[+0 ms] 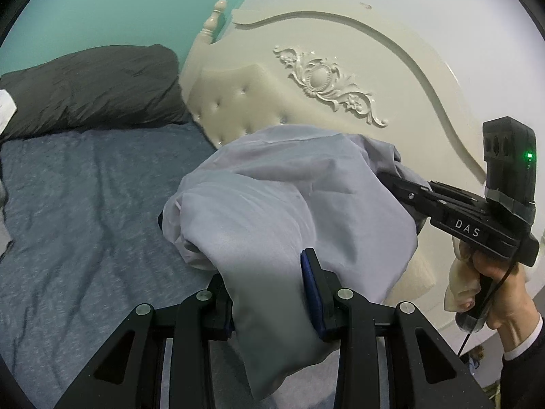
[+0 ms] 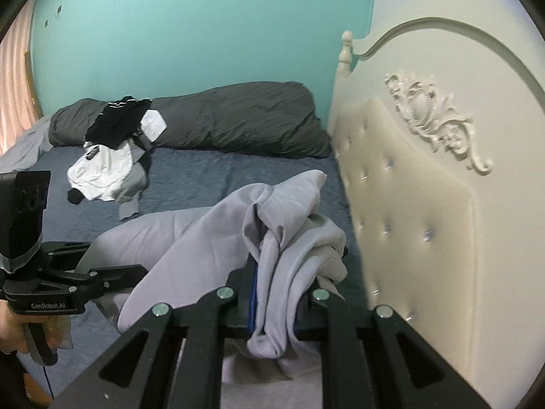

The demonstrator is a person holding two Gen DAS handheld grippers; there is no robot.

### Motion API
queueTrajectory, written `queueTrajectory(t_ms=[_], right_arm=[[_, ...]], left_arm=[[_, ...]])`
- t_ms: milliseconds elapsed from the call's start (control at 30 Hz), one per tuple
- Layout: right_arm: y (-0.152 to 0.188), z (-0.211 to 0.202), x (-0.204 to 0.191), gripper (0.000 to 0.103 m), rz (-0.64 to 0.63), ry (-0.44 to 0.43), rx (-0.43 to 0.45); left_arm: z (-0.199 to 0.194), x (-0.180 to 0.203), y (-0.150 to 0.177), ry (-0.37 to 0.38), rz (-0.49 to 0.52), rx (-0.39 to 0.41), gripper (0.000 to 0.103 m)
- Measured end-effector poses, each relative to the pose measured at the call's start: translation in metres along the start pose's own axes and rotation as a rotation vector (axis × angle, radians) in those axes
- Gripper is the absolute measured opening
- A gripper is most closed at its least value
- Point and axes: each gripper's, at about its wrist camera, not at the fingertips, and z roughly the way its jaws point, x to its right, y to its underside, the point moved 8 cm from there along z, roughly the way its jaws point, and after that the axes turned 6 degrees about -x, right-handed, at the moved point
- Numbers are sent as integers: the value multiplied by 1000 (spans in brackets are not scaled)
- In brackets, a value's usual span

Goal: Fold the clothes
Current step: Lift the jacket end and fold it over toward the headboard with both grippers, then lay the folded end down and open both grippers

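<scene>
The pale lilac-grey fabric garment (image 1: 293, 197) was held above the blue-grey textured bedsheet (image 1: 85, 204), close to the cream tufted headboard with carved scrollwork (image 1: 340, 78). Both tools gripped it.

The left black two-finger gripper (image 1: 269, 293) had its jaws pressed against a thick bunch of the garment. A blue pad (image 1: 311, 293) on one finger lay flat against the cloth. A fold of fabric hung down between the fingers and below them.

The right black two-finger gripper (image 2: 272, 303) pinched a narrower gathered section of the same garment (image 2: 279, 245). Cloth rose in folds above the jaws and a short end hung beneath them. In the left wrist view, the right gripper (image 1: 391, 184) entered the garment from the side, with its fingertips covered by fabric. The person's right hand (image 1: 490, 283) grasped its handle, and a dark sleeve with a white cuff (image 1: 524, 344) showed at the wrist. A green indicator light (image 1: 529, 155) glowed on the black unit mounted on top.

In the right wrist view, the left gripper (image 2: 136, 269) reached into the garment from the left, and its fingertips were hidden by cloth.

A dark grey rumpled duvet (image 2: 221, 116) lay along the far edge of the bed, against the turquoise wall (image 2: 204, 27). A pile of black, white and grey clothes (image 2: 115, 150) rested partly on the duvet and partly on the sheet, well apart from the held garment.
</scene>
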Motion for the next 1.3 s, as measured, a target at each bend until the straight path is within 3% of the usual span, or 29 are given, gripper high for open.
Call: queueTrajectory(t_ms=[133,267,400,767,1133,1300], right_arm=[[25,15,28,13,31,18,-2],[82,45,46,13,68,40,-88],[132,55,55,13,92,41,-162],[174,23,63,13,197,-80,-145],[260,37,84,13,333,-85,-249],[276,42,89,14,377,-109,-254]], left_arm=[[36,7,17,-16,-5,4,36],[82,9,61,-3,-63,-75,36],[104,21,102,20,-45,-139,36],[87,33,135,52,-50,-171,36],[111,35,197,138,-126,-292,36],[111,25,208,186,-181,-314,42]])
